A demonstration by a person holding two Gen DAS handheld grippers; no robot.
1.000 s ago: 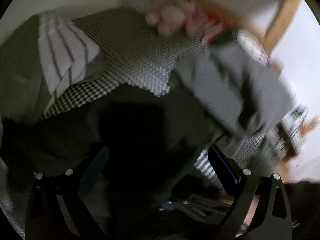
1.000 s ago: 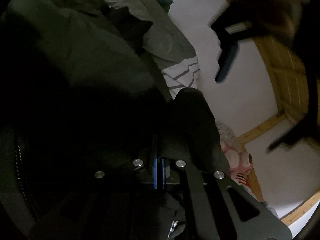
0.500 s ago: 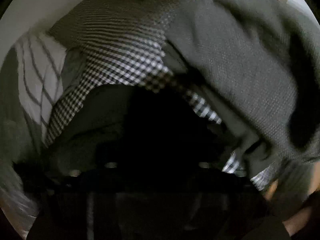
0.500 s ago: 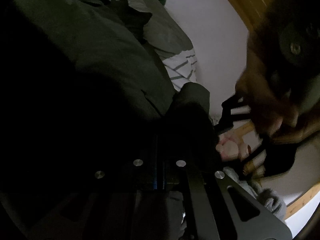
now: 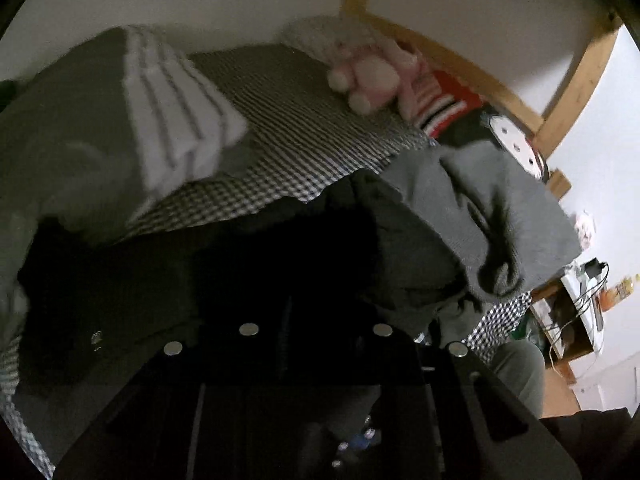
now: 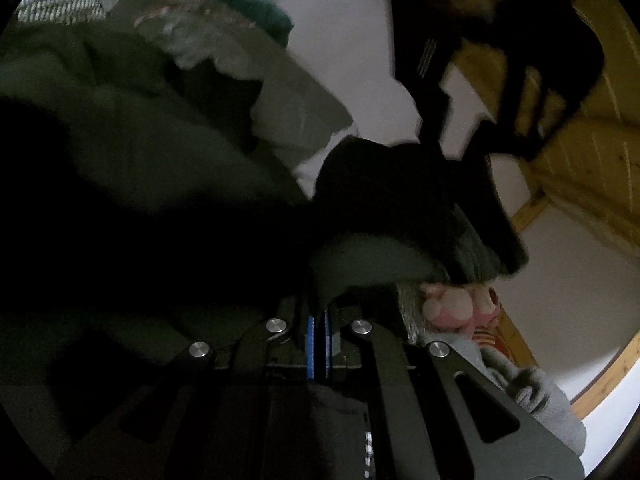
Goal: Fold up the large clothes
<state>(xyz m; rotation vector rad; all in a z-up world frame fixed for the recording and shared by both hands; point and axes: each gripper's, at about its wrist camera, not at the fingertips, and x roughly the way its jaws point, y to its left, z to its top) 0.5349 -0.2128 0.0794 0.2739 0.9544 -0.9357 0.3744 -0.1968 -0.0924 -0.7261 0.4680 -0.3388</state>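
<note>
While the dark green garment (image 6: pixel 152 168) lies bunched over the checkered bedspread (image 5: pixel 304 136), right gripper (image 6: pixel 318 336) sits pinched tight on its fabric. Left gripper (image 5: pixel 286 320) is buried in dark cloth, jaw state unreadable. Grey sweater (image 5: pixel 500 200) beside.

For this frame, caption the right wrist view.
Right gripper shut on dark green garment, pink plush toy beyond.
</note>
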